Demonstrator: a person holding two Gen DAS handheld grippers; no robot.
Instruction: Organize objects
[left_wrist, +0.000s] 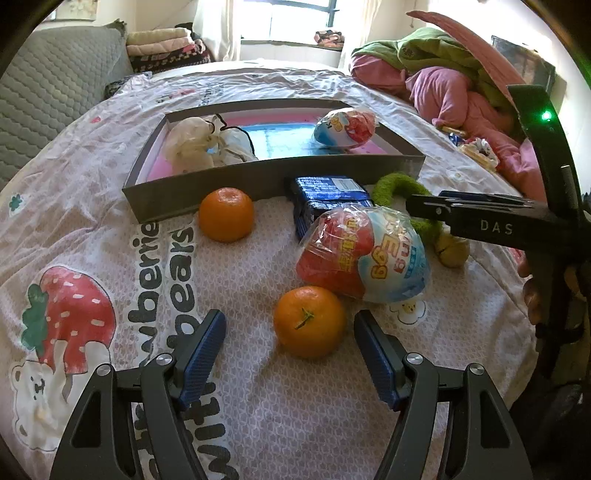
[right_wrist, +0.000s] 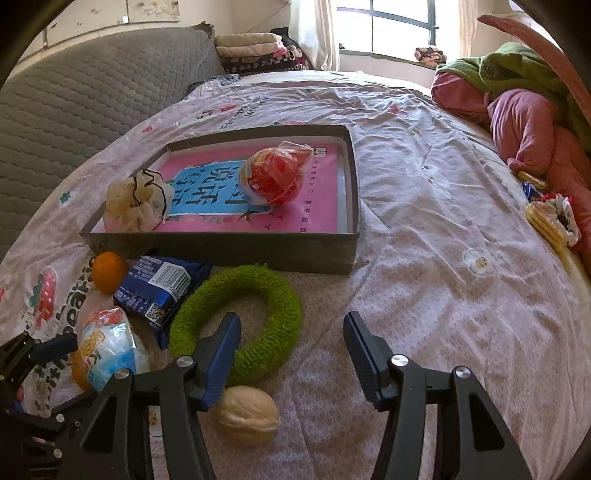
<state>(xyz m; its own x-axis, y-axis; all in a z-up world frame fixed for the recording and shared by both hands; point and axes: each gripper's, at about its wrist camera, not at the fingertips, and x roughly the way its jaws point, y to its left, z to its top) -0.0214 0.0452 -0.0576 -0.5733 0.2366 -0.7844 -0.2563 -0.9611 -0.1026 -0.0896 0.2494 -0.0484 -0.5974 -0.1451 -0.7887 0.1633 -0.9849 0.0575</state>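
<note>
Left tongs (left_wrist: 290, 354) are held spread and empty just short of the near orange (left_wrist: 309, 321), presumably lined up for pickup. Right tongs (right_wrist: 291, 354) are spread over the green ring (right_wrist: 236, 317), pinching nothing. The tray (right_wrist: 221, 251) on the bed already holds a wrapped egg (right_wrist: 275, 177) and pouch (right_wrist: 135, 203).

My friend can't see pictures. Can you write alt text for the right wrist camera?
An open right gripper hovers over a fuzzy green ring on a bed, beside a walnut. Behind sits a grey tray holding a wrapped toy egg and a drawstring pouch.
</note>
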